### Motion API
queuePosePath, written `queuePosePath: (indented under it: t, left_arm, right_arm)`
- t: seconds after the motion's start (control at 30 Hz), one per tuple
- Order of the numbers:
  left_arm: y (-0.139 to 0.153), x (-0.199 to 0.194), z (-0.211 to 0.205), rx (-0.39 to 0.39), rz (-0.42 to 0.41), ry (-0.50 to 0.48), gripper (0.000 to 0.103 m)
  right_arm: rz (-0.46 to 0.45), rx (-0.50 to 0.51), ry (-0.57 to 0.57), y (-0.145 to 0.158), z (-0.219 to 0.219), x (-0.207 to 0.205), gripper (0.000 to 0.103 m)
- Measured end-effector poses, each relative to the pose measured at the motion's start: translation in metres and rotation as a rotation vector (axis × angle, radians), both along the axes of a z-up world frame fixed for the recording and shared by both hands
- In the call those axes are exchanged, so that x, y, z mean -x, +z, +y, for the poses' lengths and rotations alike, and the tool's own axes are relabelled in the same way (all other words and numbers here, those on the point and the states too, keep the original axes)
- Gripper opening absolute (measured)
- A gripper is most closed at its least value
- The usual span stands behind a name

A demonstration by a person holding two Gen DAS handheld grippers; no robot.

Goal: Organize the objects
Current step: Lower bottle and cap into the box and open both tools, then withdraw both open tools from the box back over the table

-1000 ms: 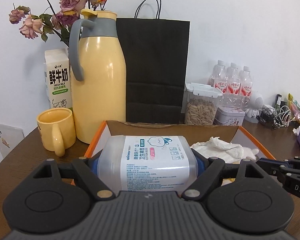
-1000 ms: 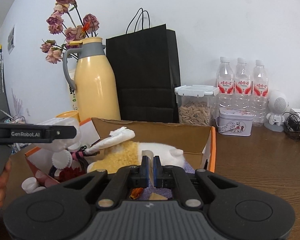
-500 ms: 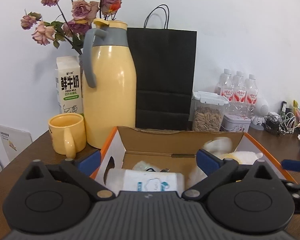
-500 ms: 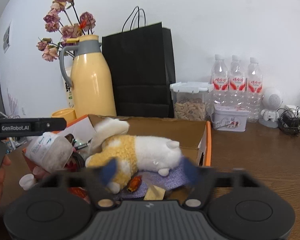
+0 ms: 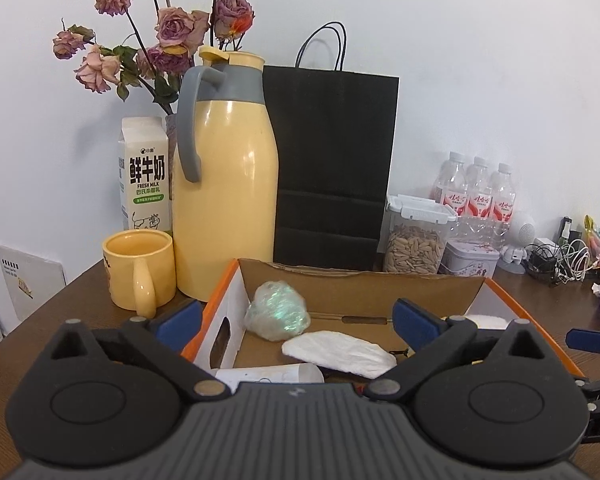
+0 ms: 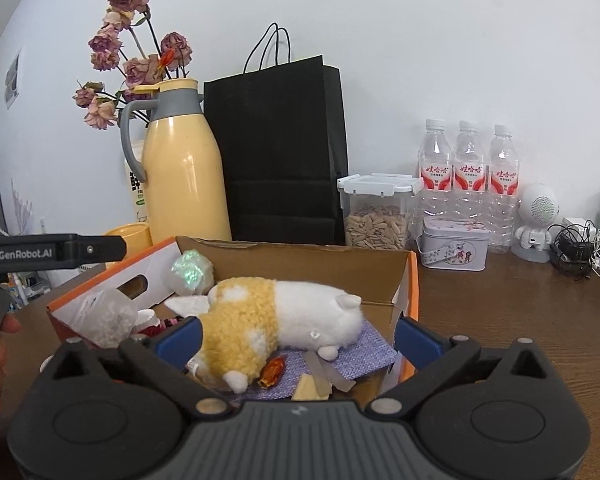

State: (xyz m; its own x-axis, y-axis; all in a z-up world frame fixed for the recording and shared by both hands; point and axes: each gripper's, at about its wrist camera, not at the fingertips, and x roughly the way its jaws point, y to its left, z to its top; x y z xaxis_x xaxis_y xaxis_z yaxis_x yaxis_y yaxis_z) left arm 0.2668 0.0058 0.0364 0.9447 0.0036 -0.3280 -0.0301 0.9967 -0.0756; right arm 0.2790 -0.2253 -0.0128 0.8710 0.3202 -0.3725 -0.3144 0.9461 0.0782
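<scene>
An orange-edged cardboard box (image 5: 220, 300) sits on the brown table in front of both grippers. My left gripper (image 5: 298, 320) stands open over its near left end, nothing between the pads. Below it lies a clear cotton-swab jar (image 5: 268, 372), with an iridescent wrapped ball (image 5: 276, 312) and a white plush ear (image 5: 336, 354) beyond. In the right wrist view my right gripper (image 6: 299, 340) has its jaws opening wide. A yellow-and-white plush toy (image 6: 284, 316) lies between them on a purple cloth (image 6: 364, 352), and the pads stay off it. The jar (image 6: 108, 316) rests at the box's left.
Behind the box stand a yellow thermos (image 5: 224, 184), a yellow mug (image 5: 138, 268), a milk carton (image 5: 144, 176), a black paper bag (image 5: 332, 168), a seed container (image 5: 414, 240), a tin (image 5: 470, 256) and water bottles (image 5: 476, 196). Cables (image 6: 580, 244) lie far right.
The left gripper opened and let go of the cotton-swab jar, which now lies in the box. The right gripper went from shut to wide open over the plush toy.
</scene>
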Motion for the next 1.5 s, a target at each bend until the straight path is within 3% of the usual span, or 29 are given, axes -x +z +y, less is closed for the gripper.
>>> queuePosePath:
  t: [0.47,0.77,1.5]
  left_arm:
    - [0.016,0.039,0.001,-0.008,-0.083,-0.017,0.103]
    - [0.014,0.078,0.01,-0.025,-0.089,0.004,0.103]
    - [-0.001,0.18,0.069,-0.05,0.023,0.124,0.103]
  right_arm:
    - [-0.03,0.05,-0.016,0.009,0.01,0.027,0.103]
    - [-0.031,0.038,-0.034,0.012,0.011,0.058,0.103]
    - [0.087,0.019,0.044,-0.001,0.03,0.141,0.103]
